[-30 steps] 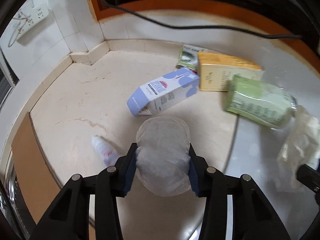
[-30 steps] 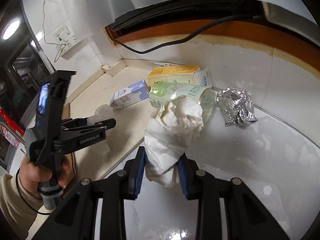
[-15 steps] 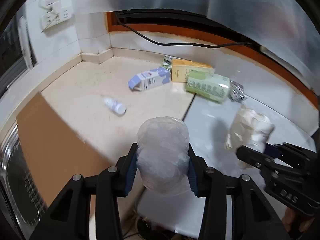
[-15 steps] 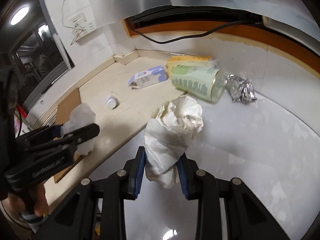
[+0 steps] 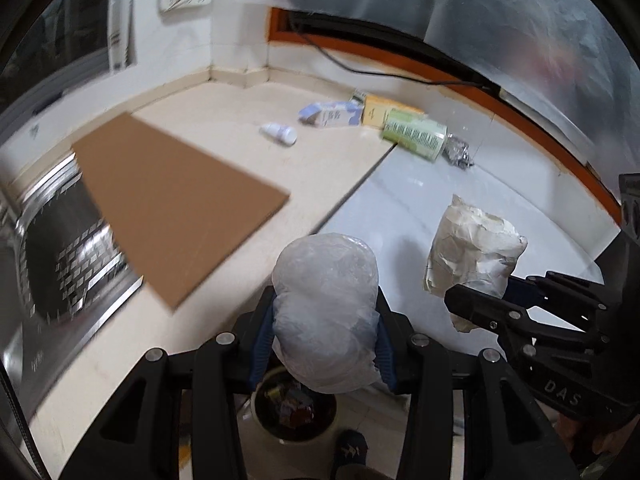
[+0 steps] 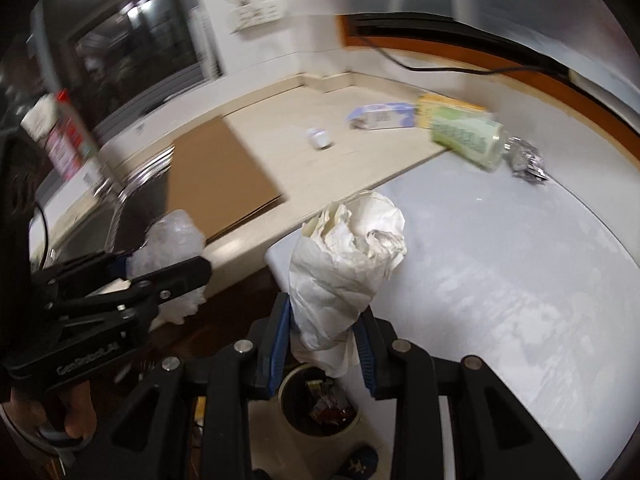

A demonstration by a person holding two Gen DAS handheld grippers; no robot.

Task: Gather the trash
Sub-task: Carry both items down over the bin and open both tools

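Both tools are loaded right now. The left tool (image 5: 326,350) is clamped on a crumpled ball of clear plastic film (image 5: 326,312), squeezed between its blue-padded fingers (image 5: 262,344). The right tool (image 6: 322,354) is pinching a scrunched-up wad of white paper (image 6: 344,264) by its lower end, so most of the wad sticks up above the fingers.

Both are out past the front edge of the table (image 5: 224,128), and under them on the floor sits a round open trash bin with a pale rim (image 6: 318,404), with some colourful wrappers already inside. In the left view the bin (image 5: 294,408) shows directly below the plastic ball.

Back on the table there's more trash near the rear wall: a small white plastic bottle (image 5: 279,133) lying on its side, a blue-and-white milk carton (image 5: 330,115) tipped over, a yellow cardboard box (image 5: 386,109) beside it, a pale green labelled can (image 5: 416,139) on its side touching the box, and a crumpled piece of silver foil (image 5: 458,153) just beside the can's open end. A flat brown cardboard sheet (image 5: 168,208) lies on the left part of the table, hanging over a metal sink (image 5: 52,248). A black cable (image 5: 400,74) runs along the back wall. Pretty blurry overall.
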